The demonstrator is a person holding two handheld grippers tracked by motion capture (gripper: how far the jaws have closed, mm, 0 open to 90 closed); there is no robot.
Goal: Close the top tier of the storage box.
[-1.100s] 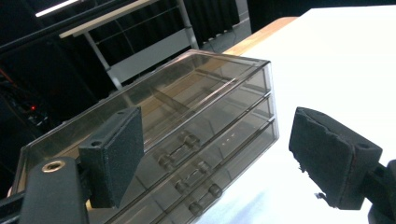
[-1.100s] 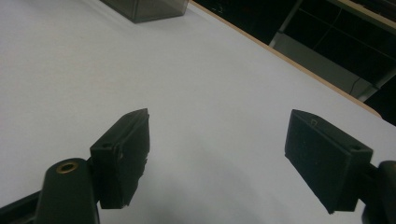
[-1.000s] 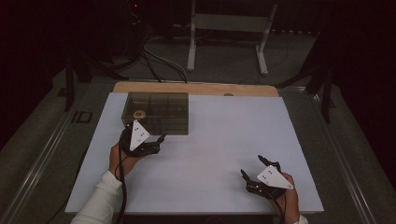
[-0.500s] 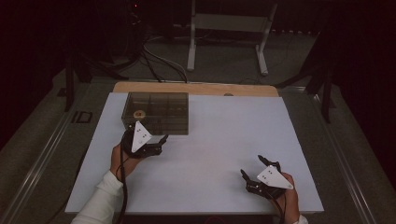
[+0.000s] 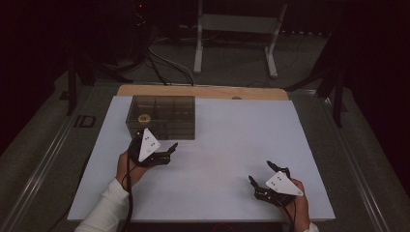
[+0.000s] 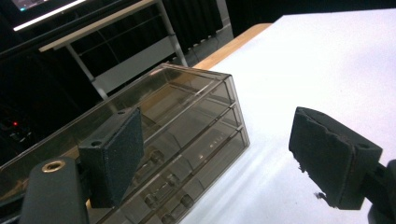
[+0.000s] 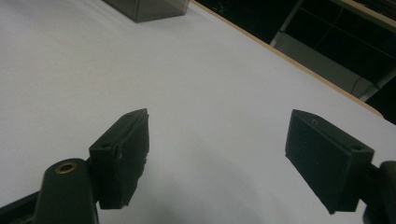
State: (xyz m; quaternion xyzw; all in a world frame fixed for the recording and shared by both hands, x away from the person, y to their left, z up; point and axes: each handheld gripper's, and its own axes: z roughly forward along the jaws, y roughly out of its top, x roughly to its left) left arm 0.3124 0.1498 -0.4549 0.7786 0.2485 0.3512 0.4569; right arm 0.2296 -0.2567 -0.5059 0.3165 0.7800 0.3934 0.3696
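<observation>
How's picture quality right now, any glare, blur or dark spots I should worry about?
High view: dim, surroundings black, the white table evenly lit. Left gripper view: drawer box sharp, faint reflections on its clear walls, table top nearly washed out. Right gripper view: jaws soft and close, table bright, no glare.

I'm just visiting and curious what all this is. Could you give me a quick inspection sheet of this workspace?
Surface: white table top, wooden strip along its far edge.
Job's things: smoky clear drawer box at far left, drawers shut; a small round thing inside.
Clutter: nothing seen.
Grippers: left gripper open, just in front of the box, touching nothing; right gripper open, over bare table near the front right.
Cables: one trails from the left gripper along the sleeve; more lie on the floor beyond the table.
Surroundings: dark room, white metal stand behind.
</observation>
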